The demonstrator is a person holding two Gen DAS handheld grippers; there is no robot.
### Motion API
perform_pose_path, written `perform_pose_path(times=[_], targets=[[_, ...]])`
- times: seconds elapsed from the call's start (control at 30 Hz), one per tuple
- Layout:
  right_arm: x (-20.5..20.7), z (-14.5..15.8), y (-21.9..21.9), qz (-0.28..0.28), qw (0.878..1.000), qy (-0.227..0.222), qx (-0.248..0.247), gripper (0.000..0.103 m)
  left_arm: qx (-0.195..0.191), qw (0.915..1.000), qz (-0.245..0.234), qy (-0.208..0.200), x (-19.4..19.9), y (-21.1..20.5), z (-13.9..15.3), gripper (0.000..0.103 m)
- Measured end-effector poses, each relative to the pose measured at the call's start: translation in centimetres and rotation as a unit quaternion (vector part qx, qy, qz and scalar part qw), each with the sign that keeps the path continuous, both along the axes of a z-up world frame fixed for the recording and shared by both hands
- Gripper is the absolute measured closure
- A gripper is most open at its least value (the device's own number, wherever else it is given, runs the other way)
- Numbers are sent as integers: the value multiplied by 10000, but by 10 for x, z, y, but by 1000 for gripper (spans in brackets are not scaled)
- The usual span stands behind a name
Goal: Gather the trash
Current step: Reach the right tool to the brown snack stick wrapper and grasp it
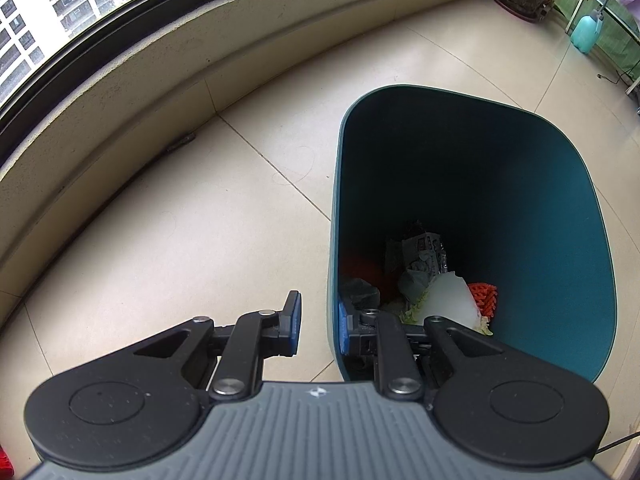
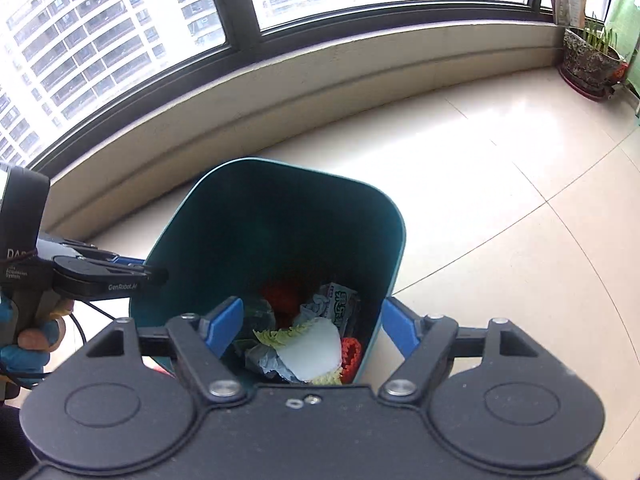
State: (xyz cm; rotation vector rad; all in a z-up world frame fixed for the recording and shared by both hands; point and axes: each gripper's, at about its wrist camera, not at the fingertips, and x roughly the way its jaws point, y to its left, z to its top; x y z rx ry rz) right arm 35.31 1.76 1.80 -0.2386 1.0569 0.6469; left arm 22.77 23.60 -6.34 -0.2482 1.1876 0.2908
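Observation:
A teal trash bin [image 1: 560,240] stands on the tiled floor, tilted toward me. At its bottom lie a white shard [image 1: 448,300], an orange-red mesh piece [image 1: 484,296], a printed wrapper [image 1: 424,252] and crumpled grey paper. My left gripper [image 1: 319,324] is shut on the bin's near wall, one blue pad outside and one inside. In the right wrist view the same bin [image 2: 280,208] sits below my right gripper [image 2: 312,312], which is open with nothing held between its fingers. The white shard [image 2: 312,352] and green leaf scraps [image 2: 280,336] show beneath it. The left gripper [image 2: 156,276] clamps the rim at left.
A low wall under the windows [image 2: 280,92] curves behind the bin. A potted plant [image 2: 588,60] stands in the far right corner, with a teal spray bottle [image 1: 586,32] near it. A blue-gloved hand [image 2: 24,344] holds the left gripper's handle. Pale floor tiles [image 2: 500,200] spread to the right.

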Motion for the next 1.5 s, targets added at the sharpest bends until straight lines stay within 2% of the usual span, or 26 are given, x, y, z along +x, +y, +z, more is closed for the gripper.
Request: perform_pose_path(times=[0.1,0.23,0.47,0.57,0.73,0.8,1.1,1.33,1.43,1.5], targets=[[10,8,-31,-473,9989,-41,51,24,7,10000,-8,3,0,0,-1,85],[31,-17,-80,-1287,9916,156,-5,24,7,10000,-5,11,-1,0,-3,85],[58,-98,-136,-2323,9693,682,-432,24,20,10000,-14,16,-1,1,-3,85],[64,-135,-153,-2675,9577,965,-446,24,27,10000,-31,34,-1,0,-4,84],[63,-188,-161,-3084,9420,1239,-459,23,60,9999,-84,67,1,-3,-5,84],[60,-212,-164,-3303,9321,1405,-484,23,76,9999,-98,69,1,-3,-5,84],[45,-305,-159,-3648,9042,2099,-732,28,119,9997,-110,164,1,-3,-11,84],[34,-338,-154,-3720,8959,2272,-863,45,207,9995,-175,185,1,-8,-13,84],[32,-345,-151,-3784,8939,2219,-925,47,220,9993,-188,239,2,-9,-15,84],[32,-345,-147,-3756,8972,2095,-1000,47,230,9992,-194,251,3,-10,-16,84]])
